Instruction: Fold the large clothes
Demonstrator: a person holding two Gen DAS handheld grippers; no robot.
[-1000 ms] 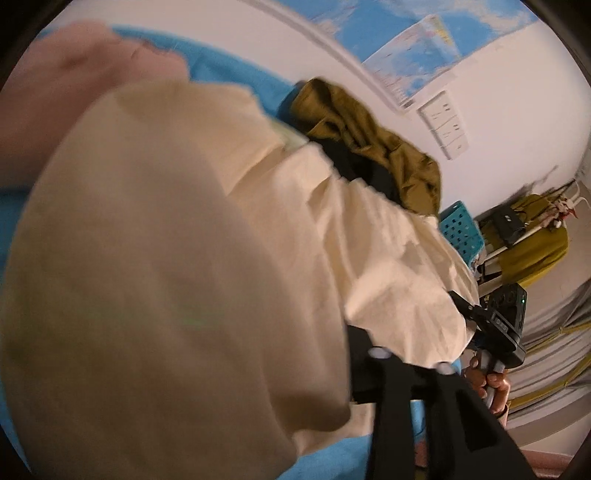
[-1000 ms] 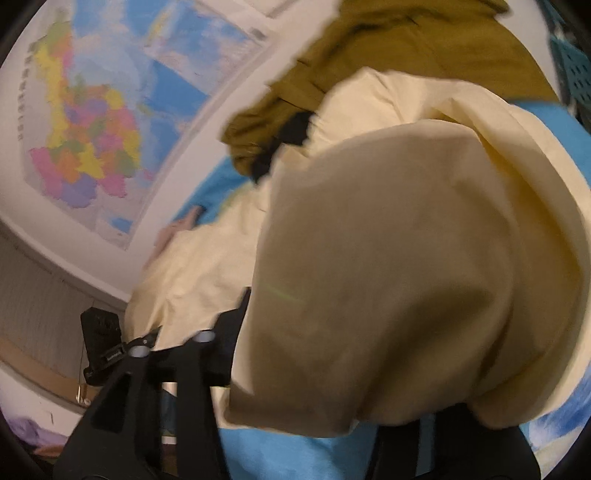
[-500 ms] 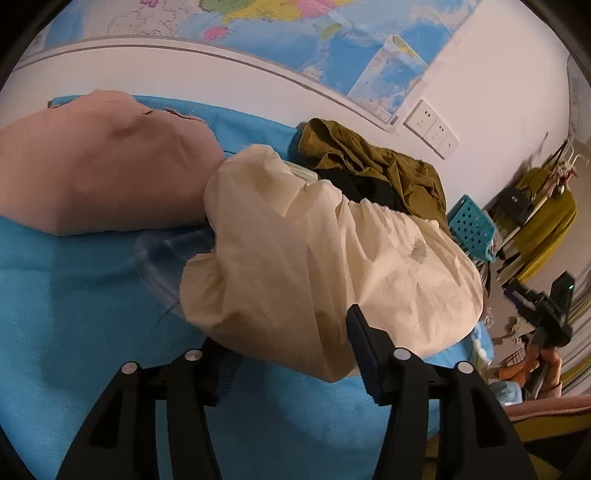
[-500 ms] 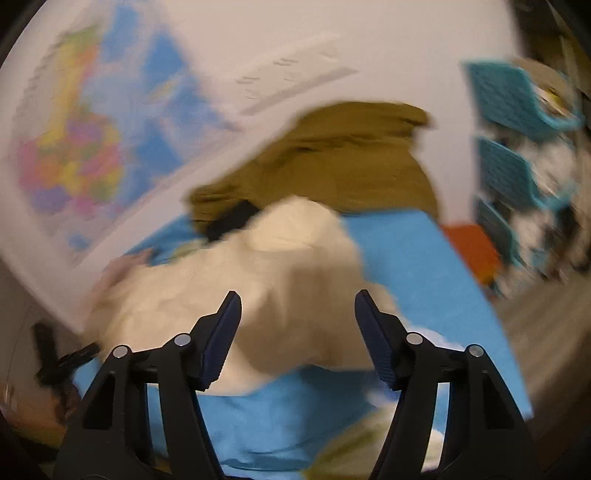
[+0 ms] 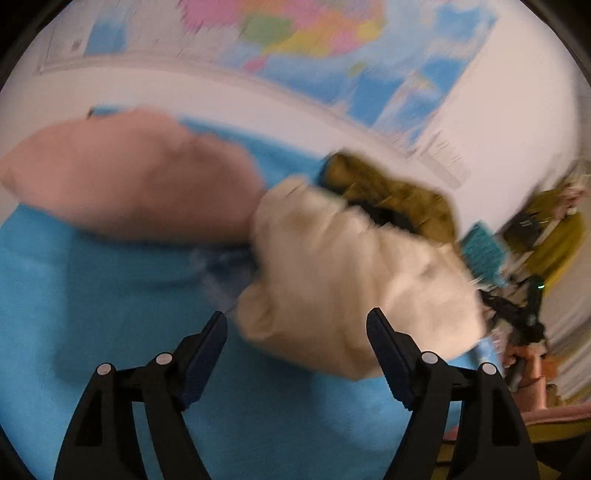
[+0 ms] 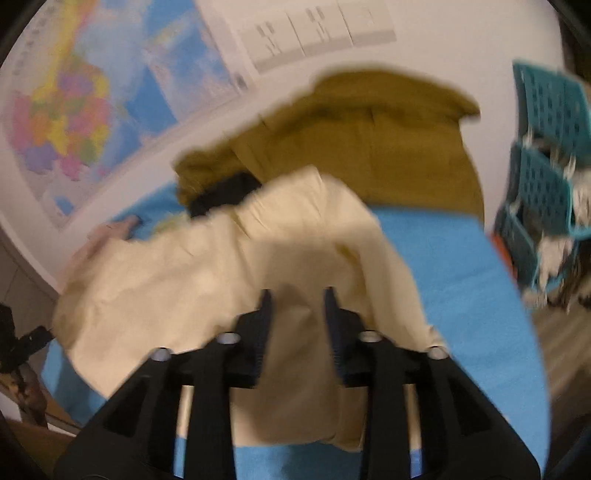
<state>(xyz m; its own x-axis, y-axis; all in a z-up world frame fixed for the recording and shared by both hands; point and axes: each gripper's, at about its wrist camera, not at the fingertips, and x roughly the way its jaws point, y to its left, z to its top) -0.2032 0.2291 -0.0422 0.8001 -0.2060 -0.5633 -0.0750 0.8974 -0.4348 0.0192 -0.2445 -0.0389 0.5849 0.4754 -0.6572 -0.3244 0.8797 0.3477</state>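
Cream garment (image 5: 351,280): bunched on blue bench (image 5: 92,295), dropped since a second ago. Left gripper (image 5: 297,332): jaws wide, empty, now withdrawn. Right gripper (image 6: 297,301): jaws narrowed since half a second ago, cream fabric between them; grip uncertain.

Black claw (image 5: 295,354), silver screws

Appearing to be a lived-in domestic room. Showing a surface covered with a blue cloth (image 5: 110,332), carrying heaped garments: cream (image 5: 351,280), pink (image 5: 122,177), olive (image 6: 369,147). Displaying a colored wall map (image 6: 66,122) and wall switch plates (image 6: 314,33). Holding stacked teal plastic baskets (image 6: 546,147) alongside; hanging yellow clothing (image 5: 554,240) behind.
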